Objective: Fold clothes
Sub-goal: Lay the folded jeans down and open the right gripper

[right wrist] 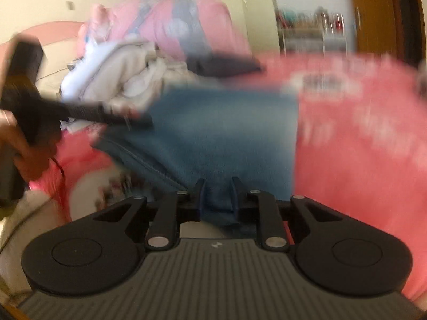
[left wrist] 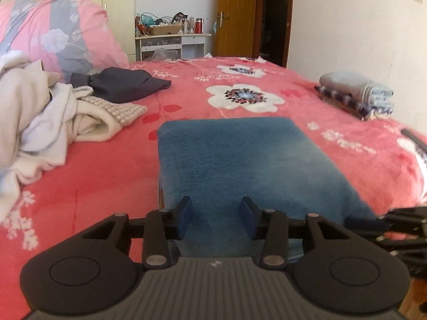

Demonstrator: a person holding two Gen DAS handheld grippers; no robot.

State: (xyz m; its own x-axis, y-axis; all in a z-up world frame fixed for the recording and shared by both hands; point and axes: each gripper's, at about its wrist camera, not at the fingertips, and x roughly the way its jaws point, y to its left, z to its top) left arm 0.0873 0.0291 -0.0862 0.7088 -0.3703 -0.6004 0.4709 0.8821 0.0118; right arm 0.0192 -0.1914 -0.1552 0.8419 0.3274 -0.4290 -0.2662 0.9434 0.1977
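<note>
**A:** So where's your blue garment point(left wrist: 240, 165) sitting right now?

**B:** It's folded into a tidy rectangle on the pink floral bedspread point(left wrist: 106, 186), near edge of the bed, pretty much dead centre in your left wrist view. Your left gripper point(left wrist: 215, 217) is right at its near edge, fingers spread apart with blue fabric showing in the gap. The pads don't look pressed on anything, so it's open over the cloth, not holding it.

**A:** And the other one?

**B:** Your right gripper point(right wrist: 216, 196) is on the garment's near right corner. That view is badly smeared, but you can see the two fingers pulled in narrow with a bunch of blue fabric pinched between them, so you're gripping the garment there. In the left view, the right gripper pokes in from the right edge, touching that same corner.

**A:** What's around it?

**B:** Left of the garment there's the heap of pale unfolded clothes point(left wrist: 40, 112), with a dark grey piece point(left wrist: 125, 85) lying further back beside it. Behind the heap is a pink and grey duvet point(left wrist: 53, 34). Far right on the bed, well apart from your garment, is a small stack of folded clothes point(left wrist: 355, 93). Past the bed: a cluttered white desk point(left wrist: 173, 42) and a wooden door point(left wrist: 237, 13).
</note>
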